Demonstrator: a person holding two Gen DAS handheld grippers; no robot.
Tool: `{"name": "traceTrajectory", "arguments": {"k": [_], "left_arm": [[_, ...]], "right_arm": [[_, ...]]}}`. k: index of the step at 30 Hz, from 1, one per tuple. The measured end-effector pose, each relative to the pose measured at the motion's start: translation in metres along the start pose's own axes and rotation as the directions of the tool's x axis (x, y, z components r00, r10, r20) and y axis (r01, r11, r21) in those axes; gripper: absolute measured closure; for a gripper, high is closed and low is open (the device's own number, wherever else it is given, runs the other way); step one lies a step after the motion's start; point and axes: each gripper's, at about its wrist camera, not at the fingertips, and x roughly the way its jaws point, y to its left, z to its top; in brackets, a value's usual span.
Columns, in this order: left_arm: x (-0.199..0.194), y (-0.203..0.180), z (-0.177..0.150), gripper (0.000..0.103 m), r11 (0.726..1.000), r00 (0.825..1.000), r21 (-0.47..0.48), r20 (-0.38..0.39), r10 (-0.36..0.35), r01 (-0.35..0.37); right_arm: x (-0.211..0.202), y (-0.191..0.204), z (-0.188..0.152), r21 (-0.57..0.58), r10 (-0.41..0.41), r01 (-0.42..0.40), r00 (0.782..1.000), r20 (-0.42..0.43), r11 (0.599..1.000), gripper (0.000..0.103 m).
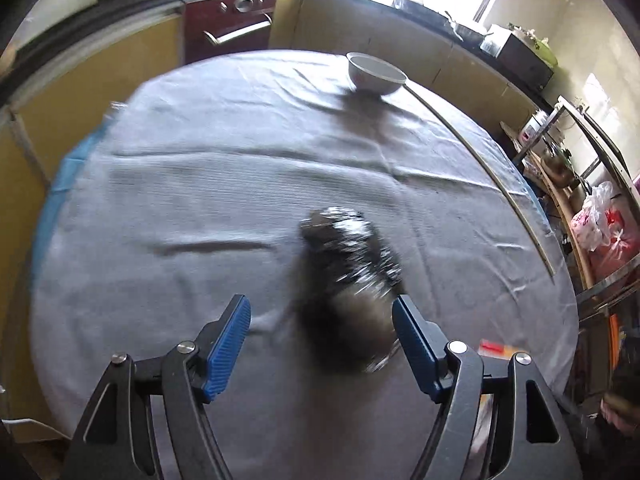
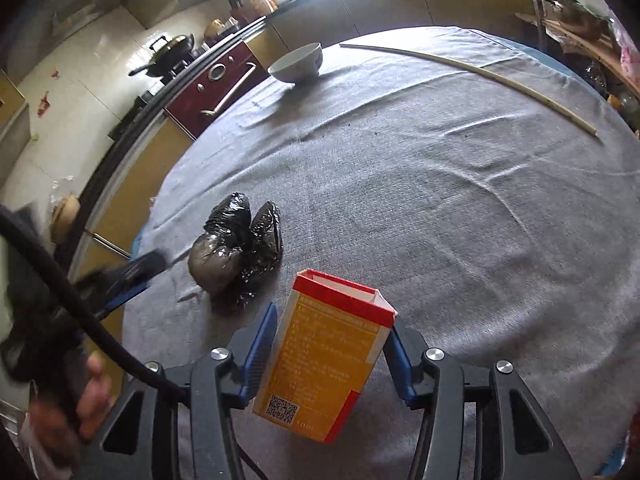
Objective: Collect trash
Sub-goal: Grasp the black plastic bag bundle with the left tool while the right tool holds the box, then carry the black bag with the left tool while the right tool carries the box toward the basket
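A crumpled black plastic bag (image 1: 348, 276) lies on the grey tablecloth (image 1: 200, 200), blurred in the left wrist view. My left gripper (image 1: 320, 304) is open just in front of it. The bag's near end sits between the blue fingers (image 1: 230, 340), close to the right one and well apart from the left one. In the right wrist view the same bag (image 2: 240, 248) lies to the left. My right gripper (image 2: 332, 316) is shut on an orange and red carton box (image 2: 328, 360), which is tilted, open top away. The left gripper (image 2: 132, 276) shows as a blur at that view's left edge.
A white bowl (image 1: 376, 74) (image 2: 298, 62) stands at the table's far side. A long pale stick (image 1: 492, 168) (image 2: 480, 70) lies along the right edge. Yellow cabinets and a dark red oven (image 1: 236, 20) stand beyond. A shelf with plastic bags (image 1: 600, 224) is at right. A hand (image 2: 92, 392) shows lower left.
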Motion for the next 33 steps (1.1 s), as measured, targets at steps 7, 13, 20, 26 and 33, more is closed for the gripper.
{"name": "traceTrajectory", "arguments": {"k": [7, 13, 20, 26, 33], "left_arm": [[0.036, -0.021, 0.002, 0.047, 1.0, 0.999, -0.013, -0.05, -0.019, 0.018], [0.029, -0.018, -0.014, 0.071, 1.0, 0.999, -0.004, -0.049, -0.01, 0.01], [-0.019, -0.028, -0.04, 0.071, 0.999, 0.999, 0.037, 0.035, 0.017, -0.018], [-0.061, -0.031, -0.066, 0.071, 0.994, 0.992, 0.085, 0.112, 0.057, -0.066], [-0.09, -0.047, -0.094, 0.071, 0.992, 0.992, 0.121, 0.126, 0.019, -0.034]], "right_arm": [[-0.016, -0.013, -0.005, 0.006, 0.065, -0.066, 0.997, 0.044, 0.998, 0.048], [-0.027, -0.024, -0.008, 0.031, 0.098, -0.1, 0.992, 0.074, 0.994, 0.049], [-0.044, -0.038, -0.015, 0.072, 0.111, -0.12, 0.987, 0.115, 0.99, 0.048], [-0.065, -0.046, -0.027, 0.081, 0.103, -0.116, 0.983, 0.151, 0.99, 0.048], [-0.089, -0.061, -0.041, 0.116, 0.115, -0.139, 0.975, 0.192, 0.983, 0.049]]}}
